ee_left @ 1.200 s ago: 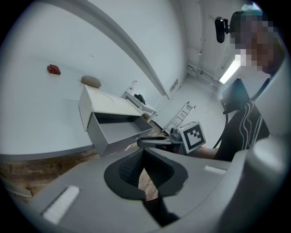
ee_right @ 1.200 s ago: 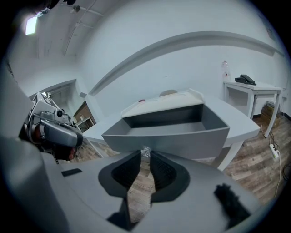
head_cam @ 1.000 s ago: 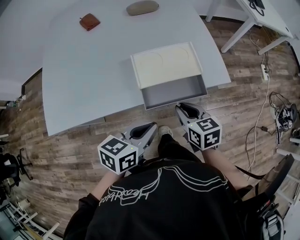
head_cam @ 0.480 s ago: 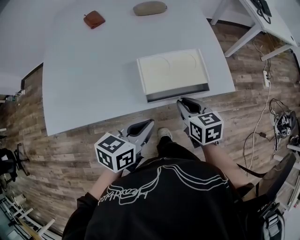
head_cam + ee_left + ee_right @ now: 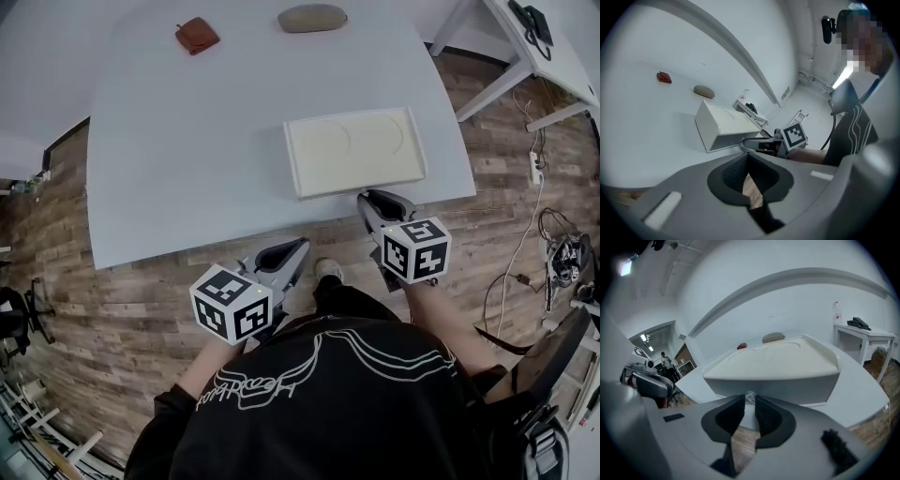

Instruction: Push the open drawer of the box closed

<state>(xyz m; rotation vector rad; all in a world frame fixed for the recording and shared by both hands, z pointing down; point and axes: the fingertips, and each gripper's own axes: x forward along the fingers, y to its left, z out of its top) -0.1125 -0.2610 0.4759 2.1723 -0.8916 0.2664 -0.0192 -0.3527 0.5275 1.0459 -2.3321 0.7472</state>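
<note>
Here the box (image 5: 354,150) sits on the white table (image 5: 187,141) near its front edge. Its drawer (image 5: 787,385) is pushed fully in, the front flush with the box. The right gripper (image 5: 373,199) is right up against that front. Its jaws are drawn in to a slim gap, and the drawer's small knob (image 5: 750,397) sits pinched between the tips. The left gripper (image 5: 298,246) hangs lower, over the wood floor (image 5: 141,291) and short of the table edge, well apart from the box. Its jaws are pressed together at the tips with nothing between them. At the far side of the table lie a brown pouch (image 5: 197,36) and a grey oval thing (image 5: 312,18), apart from each other.
</note>
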